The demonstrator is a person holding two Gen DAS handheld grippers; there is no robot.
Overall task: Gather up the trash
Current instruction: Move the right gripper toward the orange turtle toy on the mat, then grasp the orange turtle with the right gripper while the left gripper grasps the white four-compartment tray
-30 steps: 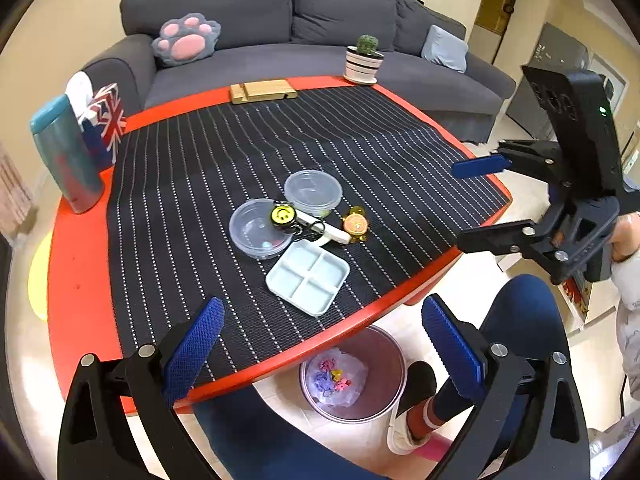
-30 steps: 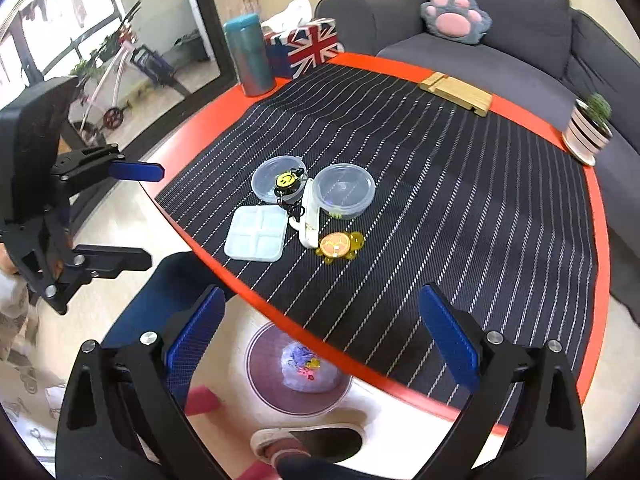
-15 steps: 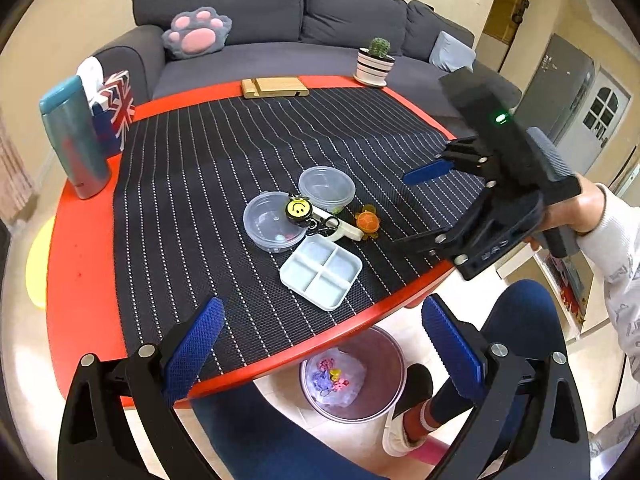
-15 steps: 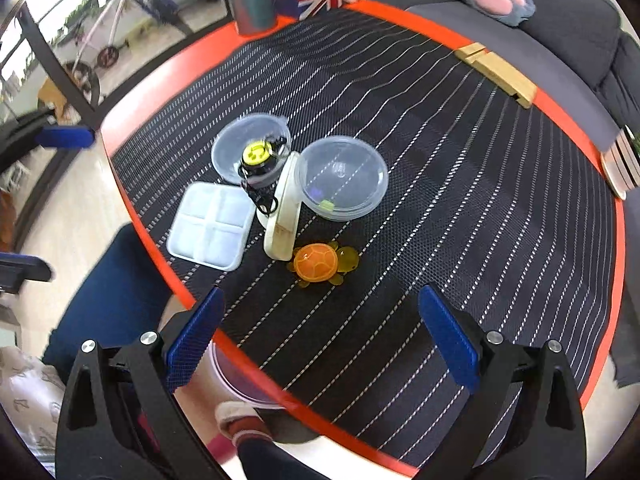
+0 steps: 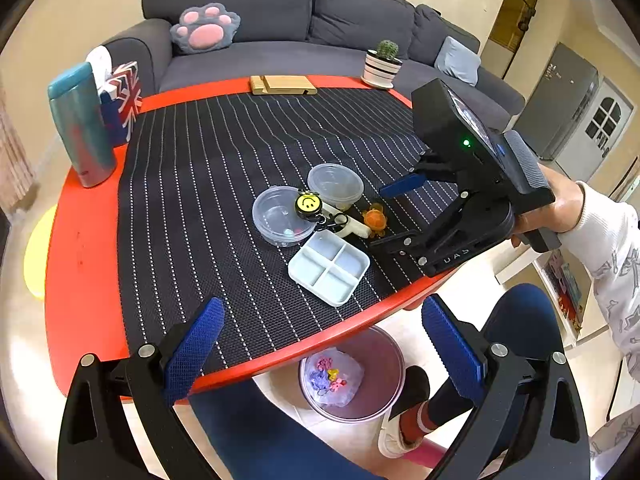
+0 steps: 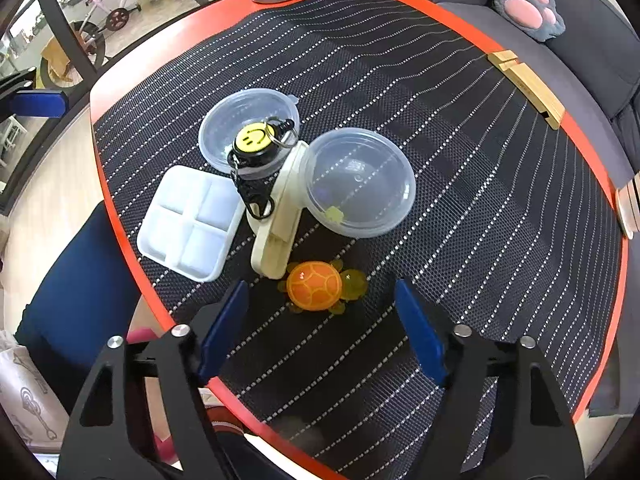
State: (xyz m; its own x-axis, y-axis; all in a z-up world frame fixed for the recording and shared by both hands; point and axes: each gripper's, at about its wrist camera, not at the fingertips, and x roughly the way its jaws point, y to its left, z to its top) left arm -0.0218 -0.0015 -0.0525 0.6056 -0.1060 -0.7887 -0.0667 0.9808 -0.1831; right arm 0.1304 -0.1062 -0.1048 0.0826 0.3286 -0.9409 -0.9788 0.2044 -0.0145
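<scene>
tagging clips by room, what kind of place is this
Most likely a home living room: a grey sofa with a paw-shaped cushion, a red table, and a potted cactus.

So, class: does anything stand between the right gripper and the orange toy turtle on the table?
Nothing visible does. The right gripper is just above the turtle, its fingers closing with the turtle lying between them, not yet touched. The cream clip lies close beside the turtle, outside the fingers.
</scene>
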